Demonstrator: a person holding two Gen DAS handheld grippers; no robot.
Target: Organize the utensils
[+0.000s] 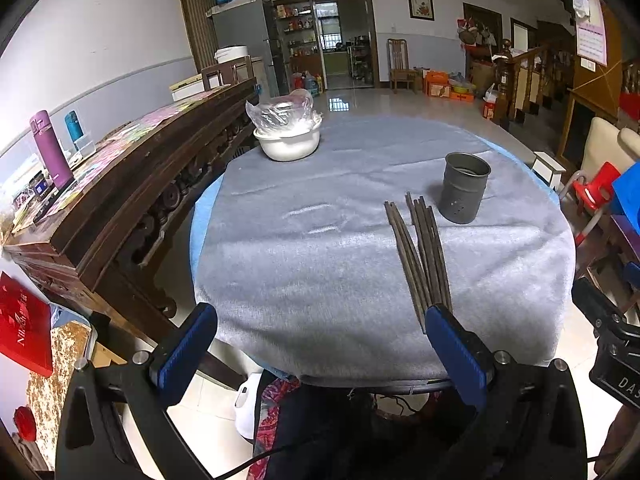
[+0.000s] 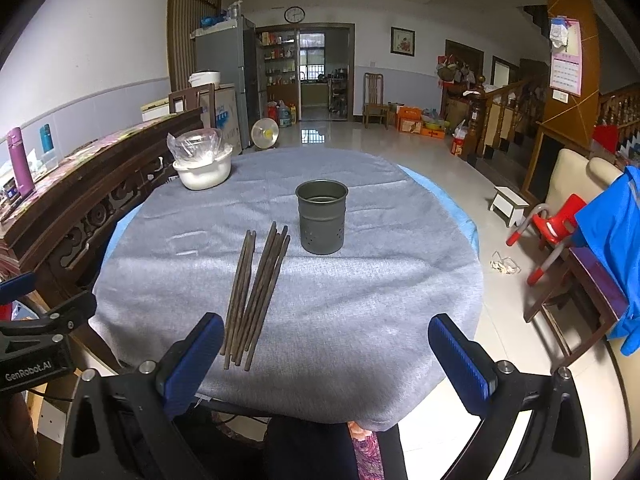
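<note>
Several dark wooden chopsticks (image 1: 422, 256) (image 2: 256, 292) lie in a loose bundle on the round table's grey cloth (image 1: 320, 264) (image 2: 360, 300). Just beyond them stands a grey metal utensil cup (image 1: 464, 188) (image 2: 322, 216), upright and empty as far as I can see. My left gripper (image 1: 322, 316) hovers over the table's near edge, open, with nothing between its blue pads; the chopsticks' near ends run behind its right finger. My right gripper (image 2: 326, 326) is also open and empty, the chopsticks lying just inside its left finger.
A white bowl with a plastic bag in it (image 1: 288, 136) (image 2: 202, 168) sits at the table's far left. A dark carved wooden sideboard (image 1: 132, 184) (image 2: 80, 192) runs along the left. A red child's chair (image 2: 560, 224) and a white stool (image 2: 510, 204) stand to the right.
</note>
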